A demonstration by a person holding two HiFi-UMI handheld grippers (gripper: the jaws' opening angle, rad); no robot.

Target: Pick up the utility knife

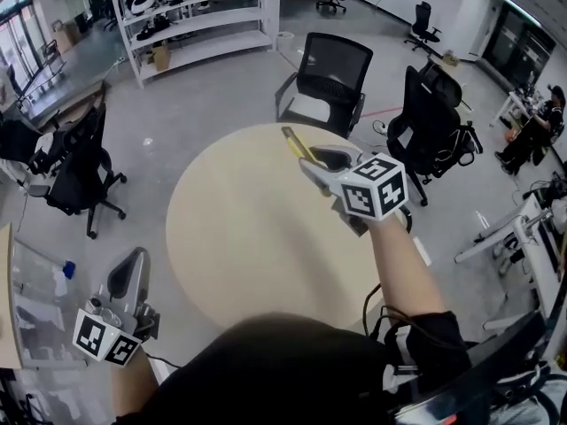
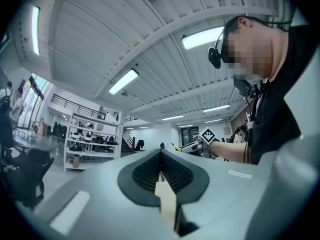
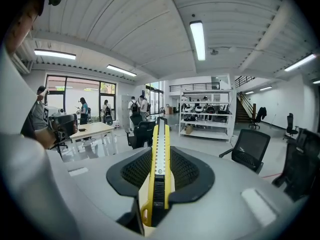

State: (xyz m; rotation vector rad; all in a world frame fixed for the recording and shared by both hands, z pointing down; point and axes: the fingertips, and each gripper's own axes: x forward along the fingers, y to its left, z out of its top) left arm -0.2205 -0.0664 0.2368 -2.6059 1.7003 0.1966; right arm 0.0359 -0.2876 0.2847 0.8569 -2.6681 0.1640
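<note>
A yellow utility knife (image 1: 296, 143) hangs over the far side of the round beige table (image 1: 239, 237), held in my right gripper (image 1: 317, 162). In the right gripper view the knife (image 3: 160, 184) lies lengthwise between the black pads (image 3: 190, 171) and sticks out past the tips, with my right gripper (image 3: 160, 149) shut on it. My left gripper (image 1: 135, 259) is off the table at the near left, pointing away from me. Its jaws (image 2: 161, 156) meet with nothing between them. From there the knife (image 2: 176, 146) shows small at the right.
Black office chairs stand beyond the table (image 1: 328, 78), at the right (image 1: 434, 122) and at the left (image 1: 80, 162). A white shelf rack (image 1: 195, 16) stands at the back. A glass-topped desk (image 1: 35, 299) is close by my left gripper.
</note>
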